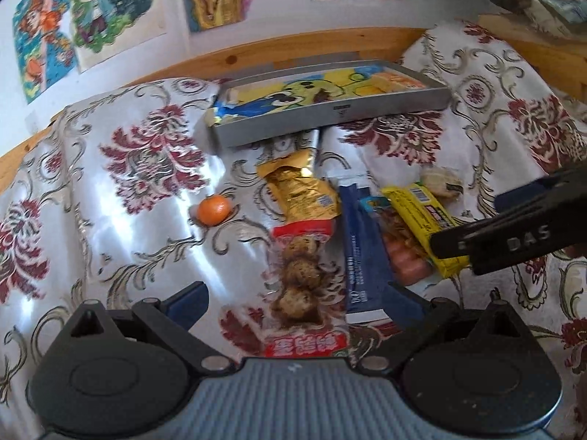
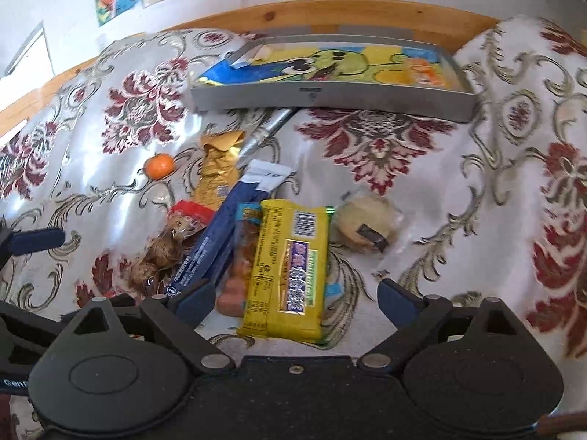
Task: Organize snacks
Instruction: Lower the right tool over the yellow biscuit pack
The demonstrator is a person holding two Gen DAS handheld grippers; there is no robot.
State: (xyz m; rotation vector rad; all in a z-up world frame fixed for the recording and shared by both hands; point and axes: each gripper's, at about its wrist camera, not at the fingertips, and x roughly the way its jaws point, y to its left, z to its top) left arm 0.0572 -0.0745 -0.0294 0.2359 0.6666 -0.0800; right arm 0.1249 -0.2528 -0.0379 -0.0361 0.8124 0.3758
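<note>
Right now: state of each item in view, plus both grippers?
left gripper: open, over the egg pack
right gripper: open, over the yellow bar
tray: on the cloth, holds no snacks
yellow bar: sealed, flat, overlapping the sausage pack
egg pack: sealed, flat
blue stick pack: sealed, flat
orange: unpeeled, apart from the pile

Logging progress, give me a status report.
Both grippers open, empty: left, right. Snacks piled loose before the tray. Right gripper over yellow bar. Nothing blocking.
</note>
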